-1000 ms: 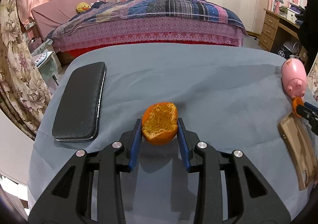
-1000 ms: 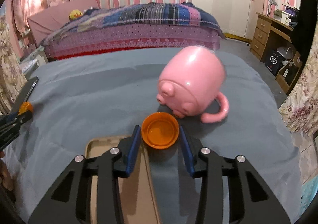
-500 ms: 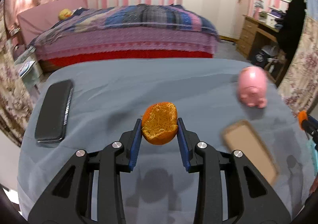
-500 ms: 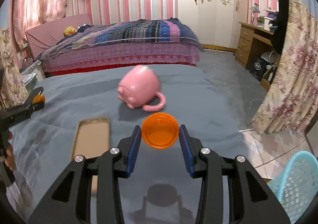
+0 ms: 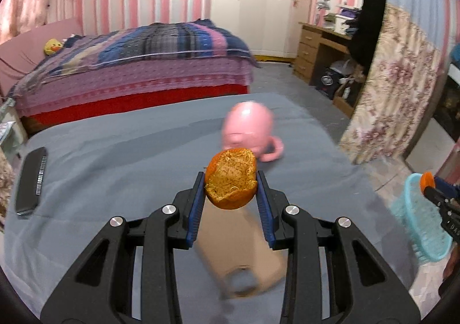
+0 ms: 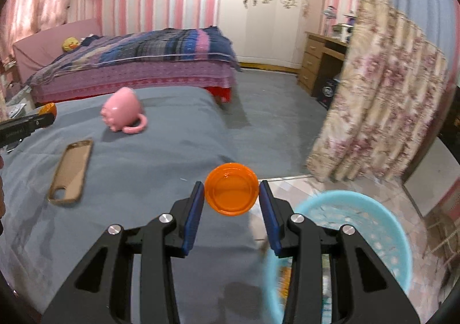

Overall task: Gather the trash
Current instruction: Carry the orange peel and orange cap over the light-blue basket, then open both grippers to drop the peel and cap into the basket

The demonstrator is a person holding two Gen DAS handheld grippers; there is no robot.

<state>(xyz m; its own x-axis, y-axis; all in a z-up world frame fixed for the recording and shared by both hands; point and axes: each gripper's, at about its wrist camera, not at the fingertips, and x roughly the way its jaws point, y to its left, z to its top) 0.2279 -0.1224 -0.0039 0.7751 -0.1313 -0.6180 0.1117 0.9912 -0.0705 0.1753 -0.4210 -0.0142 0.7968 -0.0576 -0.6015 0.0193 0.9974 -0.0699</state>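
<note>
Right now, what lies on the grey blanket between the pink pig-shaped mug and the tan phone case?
Nothing: in the right wrist view, only bare grey blanket lies between the pink pig-shaped mug and the tan phone case.

Both grippers swing right and lift off the grey table (image 6: 161,157); now the blue basket (image 6: 382,226) shows up under the right gripper (image 6: 231,194).
</note>
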